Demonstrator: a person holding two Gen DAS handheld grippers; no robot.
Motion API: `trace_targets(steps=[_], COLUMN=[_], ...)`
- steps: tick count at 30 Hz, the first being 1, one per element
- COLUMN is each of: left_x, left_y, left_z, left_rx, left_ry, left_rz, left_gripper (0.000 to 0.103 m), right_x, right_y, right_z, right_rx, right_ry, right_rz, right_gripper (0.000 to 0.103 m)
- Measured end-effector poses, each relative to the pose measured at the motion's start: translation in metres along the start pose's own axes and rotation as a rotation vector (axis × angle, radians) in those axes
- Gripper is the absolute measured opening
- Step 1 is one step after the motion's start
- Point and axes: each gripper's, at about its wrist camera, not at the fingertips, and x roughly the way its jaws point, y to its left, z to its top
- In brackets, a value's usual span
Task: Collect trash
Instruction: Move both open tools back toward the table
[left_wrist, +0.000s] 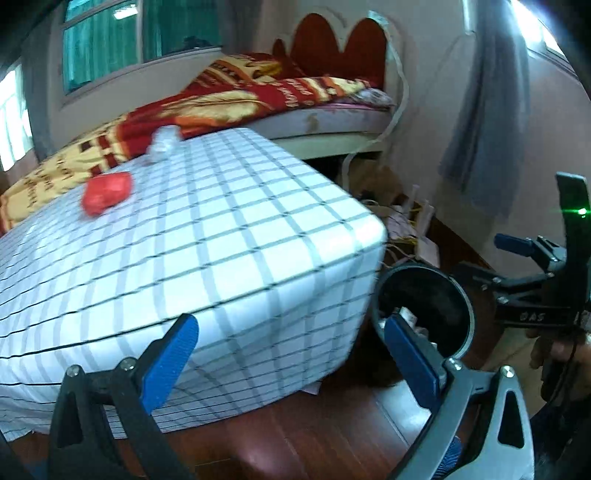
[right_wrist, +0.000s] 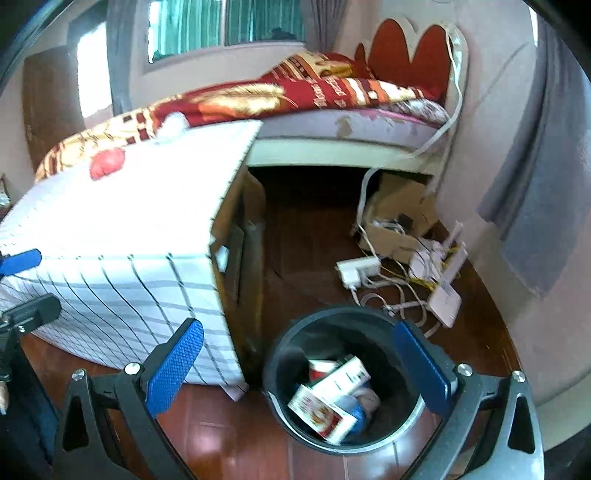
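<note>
A bench (left_wrist: 229, 236) draped in a white cloth with grey and black checks stands on a reddish wooden floor (right_wrist: 229, 435), beside a bed (right_wrist: 351, 125) with a red-and-gold blanket. On the cloth lie a red crumpled piece of trash (left_wrist: 107, 192) and, near the far edge, a clear crumpled wrapper (left_wrist: 164, 142). The black trash bin (right_wrist: 280, 354) sits on the floor just off the bench's corner — cartons (right_wrist: 328, 395) inside. The left hand-held gripper (left_wrist: 291, 354) and right hand-held gripper (right_wrist: 299, 354) are both spread wide, empty. A power strip (right_wrist: 356, 271) and cables lie by the wall.
</note>
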Motion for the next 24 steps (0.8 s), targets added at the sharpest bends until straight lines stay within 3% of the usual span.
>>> trace_targets(steps=[8,13,17,24], left_x=[-0.018,-0.033,-0.055,-0.059], left_y=[0.071,0.103,0.126,0.158], left_z=[0.008,0.025,0.047,0.066], left_rx=[-0.114,-0.134,-0.141,-0.129], left_ry=[-0.040,-0.080,-0.147,-0.147], left_rz=[0.086,0.149,0.190,0.236], left_gripper=[0.101,0.100,0.099,0.099], right_x=[0.004,0.006,0.003,0.004], right_y=[0.049,0.088,0.118,0.144], right_z=[0.038,0.062,0.081,0.118], right_rx=[0.002,-0.021,-0.072,-0.133], right_ry=[-0.067,-0.048,-0.031,-0.051], right_rz=[0.129,0.247,0.273,0.275], right_gripper=[0.103,0.103,0.103,0.103])
